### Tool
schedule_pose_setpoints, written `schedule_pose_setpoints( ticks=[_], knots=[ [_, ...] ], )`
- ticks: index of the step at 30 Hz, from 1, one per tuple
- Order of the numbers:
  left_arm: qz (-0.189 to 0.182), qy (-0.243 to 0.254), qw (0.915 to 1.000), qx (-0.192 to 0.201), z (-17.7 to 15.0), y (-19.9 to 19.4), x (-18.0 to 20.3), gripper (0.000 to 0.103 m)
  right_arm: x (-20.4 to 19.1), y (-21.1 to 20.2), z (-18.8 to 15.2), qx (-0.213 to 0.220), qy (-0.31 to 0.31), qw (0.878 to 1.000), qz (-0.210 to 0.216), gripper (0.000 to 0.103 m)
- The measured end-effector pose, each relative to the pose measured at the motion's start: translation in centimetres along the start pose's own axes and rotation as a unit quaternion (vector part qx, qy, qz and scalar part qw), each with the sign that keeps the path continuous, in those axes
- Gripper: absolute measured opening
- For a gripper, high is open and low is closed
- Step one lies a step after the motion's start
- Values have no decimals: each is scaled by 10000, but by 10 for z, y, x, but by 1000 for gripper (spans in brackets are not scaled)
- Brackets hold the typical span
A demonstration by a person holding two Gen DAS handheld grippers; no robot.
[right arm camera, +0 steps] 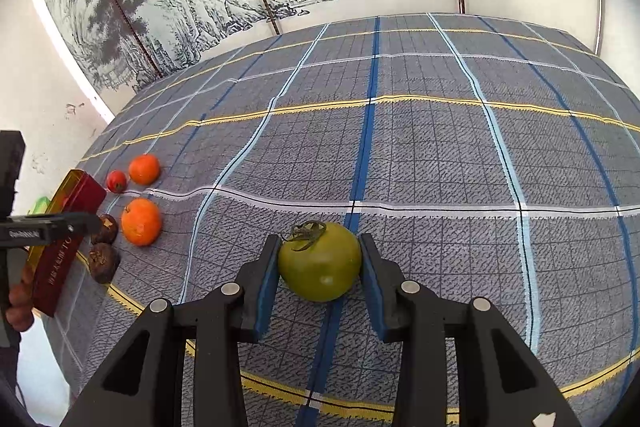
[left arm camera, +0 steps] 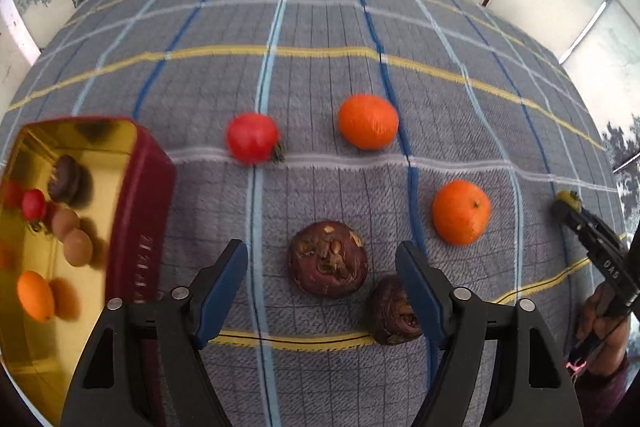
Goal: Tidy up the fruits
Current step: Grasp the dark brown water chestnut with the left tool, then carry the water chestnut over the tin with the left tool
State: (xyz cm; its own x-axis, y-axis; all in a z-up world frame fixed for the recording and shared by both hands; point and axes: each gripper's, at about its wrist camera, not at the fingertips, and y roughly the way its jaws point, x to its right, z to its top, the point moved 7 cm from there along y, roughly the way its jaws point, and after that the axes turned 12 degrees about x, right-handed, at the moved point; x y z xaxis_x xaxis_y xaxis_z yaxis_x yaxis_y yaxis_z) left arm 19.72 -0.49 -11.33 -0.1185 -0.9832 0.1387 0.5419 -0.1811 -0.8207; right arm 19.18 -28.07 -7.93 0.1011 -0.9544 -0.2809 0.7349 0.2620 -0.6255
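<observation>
The plaid-covered table [right arm camera: 440, 155] fills both views, and off to the left of the left gripper's [left arm camera: 322, 273] jaws sits the red tin [left arm camera: 140, 211], gold inside, already carrying a small tomato, two brown round fruits, a dark bulb and a small orange one. The left jaws stand fairly wide, nothing gripped, with the big dark water chestnut [left arm camera: 328, 259] lying just ahead of them, between the two tips; a second water chestnut [left arm camera: 394, 311] is tucked against the inner face of the right-hand pad, touching or nearly so. That is the risk, I reckon: close here and the pad may nudge that neighbour away or pinch both lumpy bulbs crookedly, and one could squirt out across the cloth. Beyond the jaws lie two oranges [left arm camera: 368, 121] [left arm camera: 461, 211] and a red tomato [left arm camera: 252, 137], all well apart. Over on the other side, the right gripper [right arm camera: 320, 267] has its jaws narrow around a green tomato [right arm camera: 320, 261], pads against both flanks, the fruit smooth, glossy, curled stem upward, resting on the cloth. Squeeze harder and that skin may bruise; lift loosely and it could roll free.
</observation>
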Motion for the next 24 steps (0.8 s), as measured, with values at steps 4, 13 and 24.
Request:
schedule_pose_setpoints(
  ticks=[4,13,24],
  knots=[
    [78,145,9997,173,-3,3,0,43,0,0,0,6,47,10000,38,36],
    [-193,-83,9983,538,-8,-32,1,42,0,0,0,7,45,10000,35,36],
    [-235,-469,9917,1172,-11,-104,-19,43,0,2,0,-7,-34,10000,-28,36]
  ],
)
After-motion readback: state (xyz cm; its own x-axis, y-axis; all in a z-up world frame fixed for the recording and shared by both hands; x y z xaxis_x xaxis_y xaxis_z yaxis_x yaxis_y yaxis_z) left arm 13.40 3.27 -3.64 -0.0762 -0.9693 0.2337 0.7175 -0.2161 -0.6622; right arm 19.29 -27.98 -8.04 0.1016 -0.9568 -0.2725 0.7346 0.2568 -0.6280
